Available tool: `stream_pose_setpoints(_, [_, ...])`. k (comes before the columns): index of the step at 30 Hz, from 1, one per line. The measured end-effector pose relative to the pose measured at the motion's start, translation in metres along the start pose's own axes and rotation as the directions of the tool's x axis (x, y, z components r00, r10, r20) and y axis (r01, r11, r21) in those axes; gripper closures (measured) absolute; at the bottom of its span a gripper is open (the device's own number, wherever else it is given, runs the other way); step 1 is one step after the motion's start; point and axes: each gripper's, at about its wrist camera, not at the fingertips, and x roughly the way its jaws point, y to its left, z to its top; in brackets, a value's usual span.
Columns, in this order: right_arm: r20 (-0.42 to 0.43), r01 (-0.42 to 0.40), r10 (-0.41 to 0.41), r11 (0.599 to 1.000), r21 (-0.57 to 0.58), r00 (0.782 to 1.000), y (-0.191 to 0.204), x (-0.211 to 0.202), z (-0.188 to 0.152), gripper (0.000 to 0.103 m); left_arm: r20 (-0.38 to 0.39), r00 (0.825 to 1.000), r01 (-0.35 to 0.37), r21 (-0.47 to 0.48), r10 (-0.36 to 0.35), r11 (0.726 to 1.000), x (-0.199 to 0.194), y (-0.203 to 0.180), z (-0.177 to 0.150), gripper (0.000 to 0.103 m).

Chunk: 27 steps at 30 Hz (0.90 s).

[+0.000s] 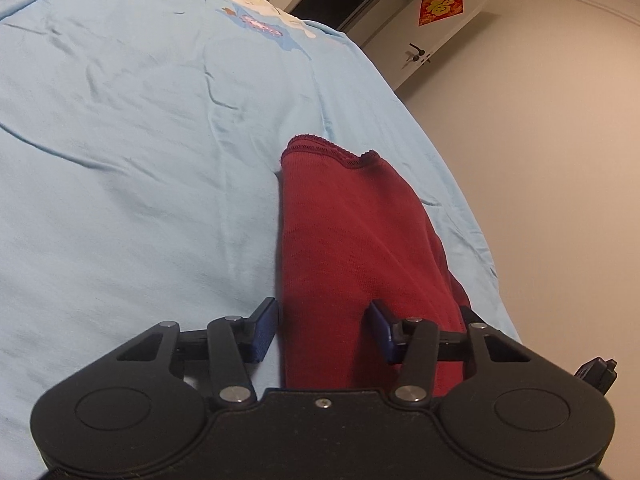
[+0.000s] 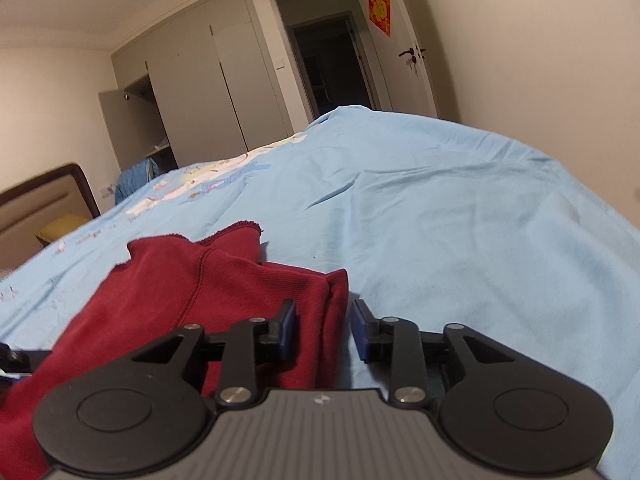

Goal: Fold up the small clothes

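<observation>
**Red knit garment on the blue bedspread, both grippers spread around it**

A dark red knit garment (image 1: 352, 240) lies folded on the bed, its stitched hem at the end farthest from the left gripper (image 1: 324, 330). That gripper's blue pads (image 1: 264, 332) stand wide apart with the cloth running between them, neither pad pressing it. Seen from the other side, the same red garment (image 2: 208, 300) sits ahead and to the left of the right gripper (image 2: 323, 330), whose fingers are also parted, a ribbed fold of the cloth lying loose in the gap.

Under it all is a light blue bedspread (image 1: 120, 140), creased, with a pale cartoon print (image 2: 200, 184) farther off to the right gripper's left. Beyond that, a brown padded headboard (image 2: 44, 196). Past the bed's far edge stand grey wardrobe doors (image 2: 208, 76), one leaf swung open, a dark doorway (image 2: 332, 64), and a white door (image 2: 404, 48) carrying a red paper decoration (image 2: 379, 7).
</observation>
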Motion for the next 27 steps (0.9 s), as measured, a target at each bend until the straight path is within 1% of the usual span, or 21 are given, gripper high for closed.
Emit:
stream_pose_setpoints(2, [0.003,-0.036,0.036,0.999,0.026,0.999,-0.004,-0.002,0.000,0.052,0.001,1.000,-0.007,0.004,0.007,1.000,0.002,-0.002,-0.001,0.052])
stream_pose_setpoints(3, [0.004,-0.051,0.051,0.998,0.029,0.999,-0.004,-0.002,-0.001,0.048,0.001,1.000,-0.011,0.007,0.011,1.000,0.002,-0.003,-0.001,0.052])
stream_pose_setpoints(4, [0.003,-0.068,0.068,0.997,0.029,0.998,-0.003,-0.003,-0.001,0.041,0.001,1.000,-0.016,0.011,0.016,1.000,0.003,-0.004,-0.002,0.052])
stream_pose_setpoints(5, [0.000,-0.084,0.084,0.996,0.025,0.996,-0.002,-0.003,-0.001,0.036,0.001,1.000,-0.022,0.015,0.022,1.000,0.003,-0.006,-0.002,0.052])
stream_pose_setpoints(8, [-0.008,-0.086,0.086,0.996,0.014,0.996,0.002,-0.003,-0.002,0.036,-0.002,0.999,-0.041,0.037,0.041,0.998,0.005,-0.010,-0.002,0.052])
stream_pose_setpoints(9, [-0.012,-0.090,0.090,0.996,0.016,0.996,0.002,-0.003,-0.002,0.037,-0.003,0.999,-0.047,0.044,0.047,0.998,0.005,-0.011,-0.001,0.052])
stream_pose_setpoints(11, [-0.020,-0.088,0.089,0.996,0.021,0.996,0.003,-0.003,-0.003,0.052,-0.005,0.998,-0.060,0.059,0.060,0.996,0.006,-0.014,-0.001,0.052])
stream_pose_setpoints(12, [-0.021,-0.083,0.083,0.996,0.020,0.996,0.004,-0.003,-0.003,0.054,-0.005,0.998,-0.067,0.065,0.067,0.996,0.006,-0.016,-0.001,0.052])
stream_pose_setpoints(14, [-0.022,-0.078,0.079,0.997,0.017,0.997,0.005,-0.003,-0.003,0.062,-0.005,0.997,-0.079,0.082,0.080,0.993,0.006,-0.019,-0.001,0.053])
stream_pose_setpoints(17, [-0.021,-0.067,0.067,0.998,0.013,0.998,0.007,-0.002,-0.004,0.069,-0.002,0.996,-0.093,0.099,0.094,0.991,0.006,-0.023,-0.001,0.055])
stream_pose_setpoints(21, [-0.011,-0.049,0.049,0.999,-0.006,0.999,0.011,-0.003,-0.005,0.075,0.003,0.995,-0.103,0.115,0.103,0.988,0.005,-0.027,-0.002,0.059])
stream_pose_setpoints(27, [0.035,-0.026,0.027,0.999,-0.035,0.999,0.017,-0.012,-0.009,0.084,0.030,0.992,-0.125,0.134,0.122,0.983,-0.001,-0.033,-0.003,0.068])
